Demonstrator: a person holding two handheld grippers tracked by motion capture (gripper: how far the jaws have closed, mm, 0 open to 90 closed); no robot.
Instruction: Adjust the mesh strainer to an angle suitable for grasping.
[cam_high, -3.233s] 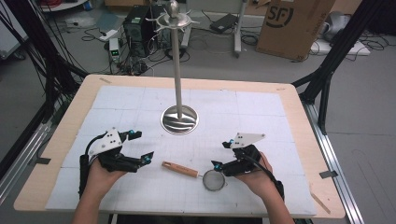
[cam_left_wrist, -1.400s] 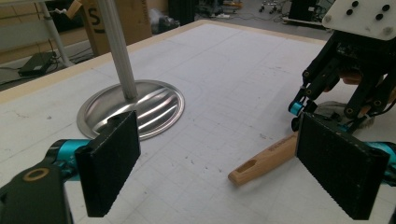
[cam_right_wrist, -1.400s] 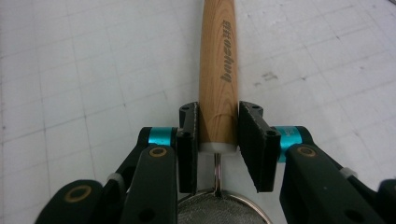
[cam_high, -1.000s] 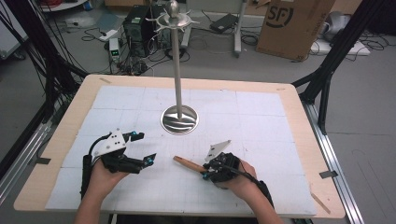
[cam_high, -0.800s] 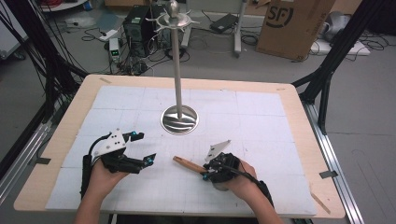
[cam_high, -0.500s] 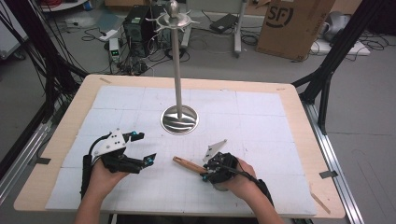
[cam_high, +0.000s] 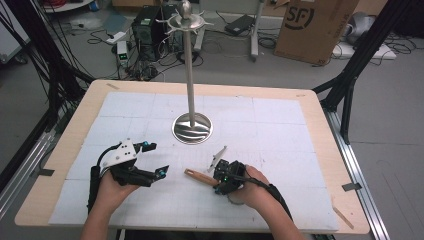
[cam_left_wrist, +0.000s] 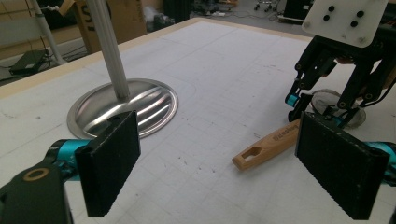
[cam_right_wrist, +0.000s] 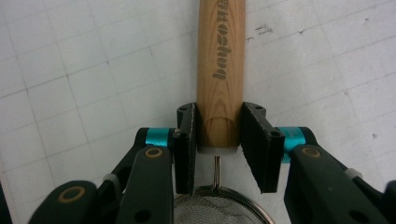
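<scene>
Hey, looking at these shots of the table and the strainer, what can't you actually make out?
- Strainer bowl: cut off by the bottom edge in the right gripper view; under the right gripper in the high view.
- Handle lettering: top cut off by the frame edge.
- Stand: top cut off in the left gripper view.

Round wire-mesh strainer bowl (cam_right_wrist: 219, 207) cut off by the right gripper view's bottom edge; in the high view, hidden under the right hand (cam_high: 250, 187).
</scene>
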